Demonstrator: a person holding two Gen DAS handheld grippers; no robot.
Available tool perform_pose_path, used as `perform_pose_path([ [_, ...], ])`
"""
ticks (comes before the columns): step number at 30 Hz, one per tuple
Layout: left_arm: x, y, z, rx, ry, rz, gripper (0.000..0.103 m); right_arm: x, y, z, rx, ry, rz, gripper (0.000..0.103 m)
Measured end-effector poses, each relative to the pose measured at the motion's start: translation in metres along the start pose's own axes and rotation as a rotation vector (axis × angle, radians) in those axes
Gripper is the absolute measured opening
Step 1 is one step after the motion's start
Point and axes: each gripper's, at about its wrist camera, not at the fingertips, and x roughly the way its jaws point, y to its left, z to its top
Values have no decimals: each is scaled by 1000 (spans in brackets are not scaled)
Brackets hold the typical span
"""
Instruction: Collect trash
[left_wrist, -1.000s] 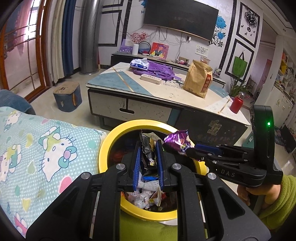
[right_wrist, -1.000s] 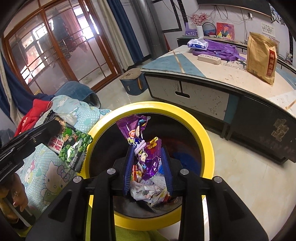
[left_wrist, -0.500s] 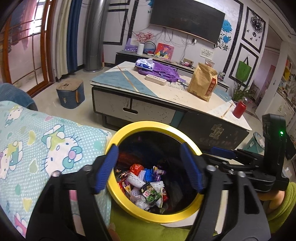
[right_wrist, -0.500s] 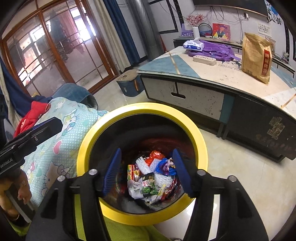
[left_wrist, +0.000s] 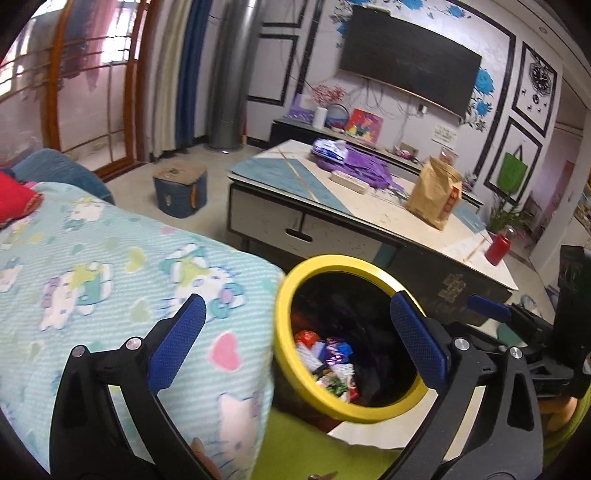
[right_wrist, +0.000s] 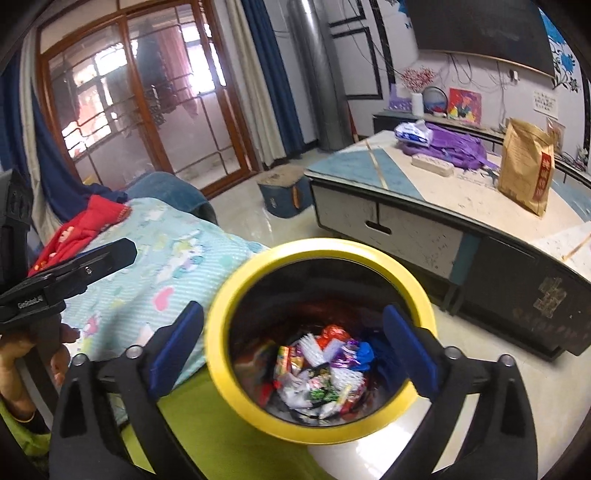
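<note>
A yellow-rimmed bin (left_wrist: 295, 280) (right_wrist: 236, 280) stands on the floor below both grippers, with several snack wrappers (left_wrist: 328, 362) (right_wrist: 321, 373) lying in its bottom. My left gripper (left_wrist: 299, 343) hangs above the bin's left rim and the blanket, its jaws still opening wide with nothing between them. My right gripper (right_wrist: 291, 350) is over the bin's mouth, jaws likewise opening and empty. The right gripper also shows at the right edge of the left wrist view (left_wrist: 491, 308), and the left one at the left edge of the right wrist view (right_wrist: 114, 253).
A cartoon-print blanket (left_wrist: 110, 266) (right_wrist: 166, 251) lies left of the bin. A low table (left_wrist: 332, 210) (right_wrist: 424, 206) behind it carries a brown paper bag (left_wrist: 436, 199), a purple bag (left_wrist: 358, 170) and a red bottle (left_wrist: 498, 247). A small blue stool (left_wrist: 181, 192) stands on the floor.
Both grippers let go of their wrappers, which dropped into the bin, and opened wide. Both views have since risen and swung left, away from the bin's centre.
</note>
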Motion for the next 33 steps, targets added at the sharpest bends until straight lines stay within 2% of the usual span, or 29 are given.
perform_pose_path([
  [9,-48,24,-14,-16,-68,74,92,-16,42,-4,-102,-73,-9,96],
  [16,-76,33,-32,-20,-123,130,92,-34,78,-10,-208,-208,-30,97],
  [23,-104,32,-54,-3,-219,188,92,-54,91,-23,-179,-352,-35,97],
  [26,-112,30,-63,-1,-249,213,92,-56,93,-27,-161,-373,-39,97],
  [33,-119,28,-76,-16,-295,202,92,-53,98,-35,-188,-392,-76,97],
])
